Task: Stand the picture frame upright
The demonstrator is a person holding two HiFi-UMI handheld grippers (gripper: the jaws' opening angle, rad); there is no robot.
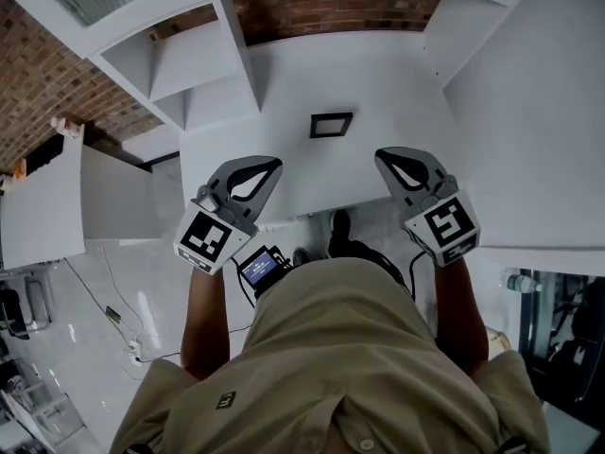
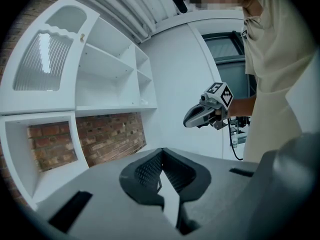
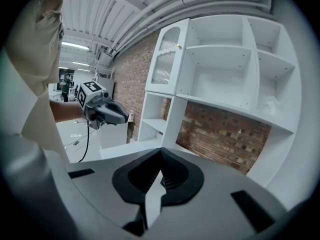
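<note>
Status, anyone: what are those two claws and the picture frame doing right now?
Left gripper shut, empty. Right gripper shut, empty. Picture frame flat on the counter, untouched. Nothing in the way.

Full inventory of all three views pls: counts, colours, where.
picture frame: one, dark, apparently flat on the counter, ahead of and between both claws
counter: one, white, below the shelves
shelf unit: one, white, open compartments, against the brick wall
brick wall: red-brown, behind the shelves
screen device: one, black, at the person's waist
floor cables: dark, lower left floor
shirt: one, khaki, on the person
left claw: grey, shut, empty, over the counter's near edge
right claw: grey, shut, empty, likewise
</note>
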